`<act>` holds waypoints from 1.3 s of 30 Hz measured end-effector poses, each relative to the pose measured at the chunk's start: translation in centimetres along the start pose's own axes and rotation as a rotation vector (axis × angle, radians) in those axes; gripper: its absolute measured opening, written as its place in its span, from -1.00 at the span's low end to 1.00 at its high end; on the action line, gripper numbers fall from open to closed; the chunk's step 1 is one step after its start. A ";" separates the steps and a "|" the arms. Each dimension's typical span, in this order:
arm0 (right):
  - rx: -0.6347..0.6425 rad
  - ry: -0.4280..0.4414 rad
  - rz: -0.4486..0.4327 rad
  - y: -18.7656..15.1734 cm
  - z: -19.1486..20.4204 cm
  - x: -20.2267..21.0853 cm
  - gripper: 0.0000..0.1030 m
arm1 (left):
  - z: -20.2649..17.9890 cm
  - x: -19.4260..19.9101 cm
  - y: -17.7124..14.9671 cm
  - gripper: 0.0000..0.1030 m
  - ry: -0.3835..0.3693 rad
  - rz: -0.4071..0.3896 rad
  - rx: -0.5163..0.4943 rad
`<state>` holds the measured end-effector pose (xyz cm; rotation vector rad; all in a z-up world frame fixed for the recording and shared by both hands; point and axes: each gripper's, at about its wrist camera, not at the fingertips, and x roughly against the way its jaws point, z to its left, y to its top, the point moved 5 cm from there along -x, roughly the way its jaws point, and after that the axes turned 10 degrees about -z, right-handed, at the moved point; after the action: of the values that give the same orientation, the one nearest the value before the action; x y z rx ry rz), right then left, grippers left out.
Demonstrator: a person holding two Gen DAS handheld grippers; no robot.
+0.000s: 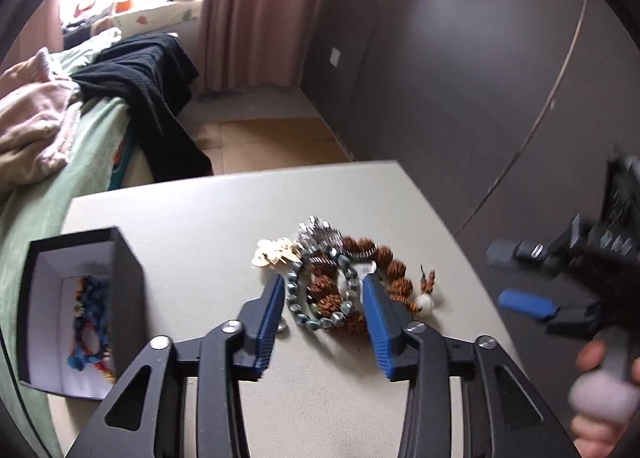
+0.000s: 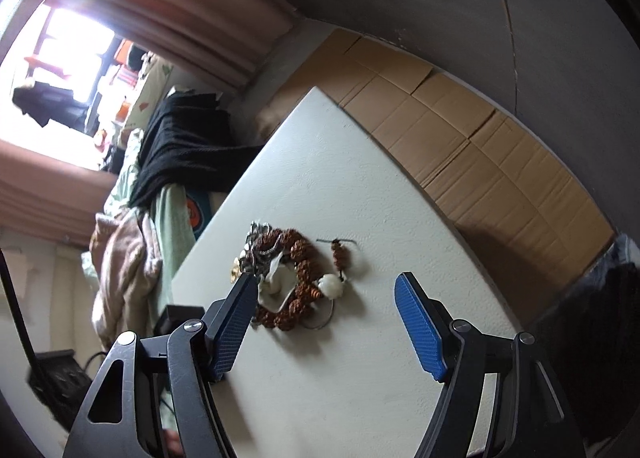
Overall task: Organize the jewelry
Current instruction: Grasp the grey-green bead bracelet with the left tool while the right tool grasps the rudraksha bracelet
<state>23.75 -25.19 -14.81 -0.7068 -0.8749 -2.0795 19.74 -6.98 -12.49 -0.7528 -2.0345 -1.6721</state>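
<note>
A pile of jewelry lies on the white table [image 1: 200, 218]: a brown seed-bead bracelet [image 1: 394, 268] with a white bead, a grey-blue bead bracelet [image 1: 298, 300], gold pieces [image 1: 274, 252] and silver pieces [image 1: 320, 228]. My left gripper [image 1: 323, 284] is open, its blue pads on either side of the grey-blue bracelet. A black box [image 1: 124, 290] at the left holds blue and orange jewelry [image 1: 92, 318]. My right gripper [image 2: 326, 282] is open and empty above the table, near the brown bracelet [image 2: 302, 258]; it also shows in the left wrist view [image 1: 512, 278].
A bed with green sheet [image 1: 48, 194], pink blanket and black cloth [image 1: 160, 82] lies left of the table. Cardboard [image 2: 480, 146] covers the floor beyond the table. A dark wall [image 1: 460, 58] stands at the right.
</note>
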 end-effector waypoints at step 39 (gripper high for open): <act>-0.078 0.079 0.188 -4.7 1.6 -3.2 0.31 | 0.4 -0.3 -3.2 -0.87 -0.132 0.182 0.147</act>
<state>22.04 -20.32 -17.74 -0.7150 -0.6603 -1.9676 18.00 -7.04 -15.19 -0.9866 -2.0797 -1.3894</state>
